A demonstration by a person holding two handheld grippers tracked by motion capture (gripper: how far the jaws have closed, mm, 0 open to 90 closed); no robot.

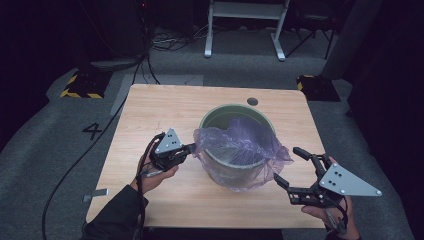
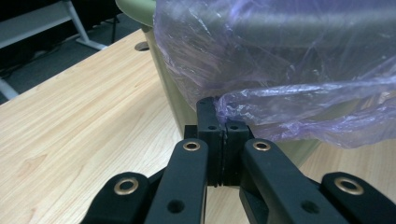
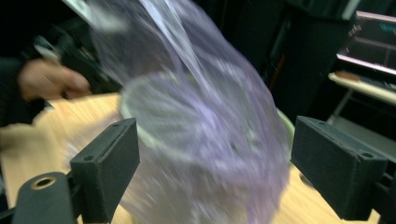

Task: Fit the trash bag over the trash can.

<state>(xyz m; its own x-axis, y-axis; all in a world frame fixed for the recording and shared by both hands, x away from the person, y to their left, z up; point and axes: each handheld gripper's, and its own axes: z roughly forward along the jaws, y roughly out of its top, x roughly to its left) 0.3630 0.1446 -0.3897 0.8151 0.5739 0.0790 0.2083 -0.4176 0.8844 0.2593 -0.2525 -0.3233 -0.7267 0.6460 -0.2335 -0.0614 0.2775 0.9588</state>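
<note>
Lining a bin with a bag: left gripper point(image 1: 186, 149) is pinching the purple bag point(image 1: 240, 145), right gripper point(image 1: 291, 167) is hanging open beside it.

The left gripper's jaws are clamping shut on the bag's edge at the green bin's point(image 1: 225, 111) left rim, holding it there. The right gripper's jaws are standing wide with nothing between the pads (right view is blurred), just off the bag's loose right flap, which is draping over the rim and down the near-right wall. The bin is sitting upright mid-table point(image 1: 150, 107), the bag half bunched inside. The right gripper is nearer that flap, which lies ahead and to its left; nothing is blocking the reach.
</note>
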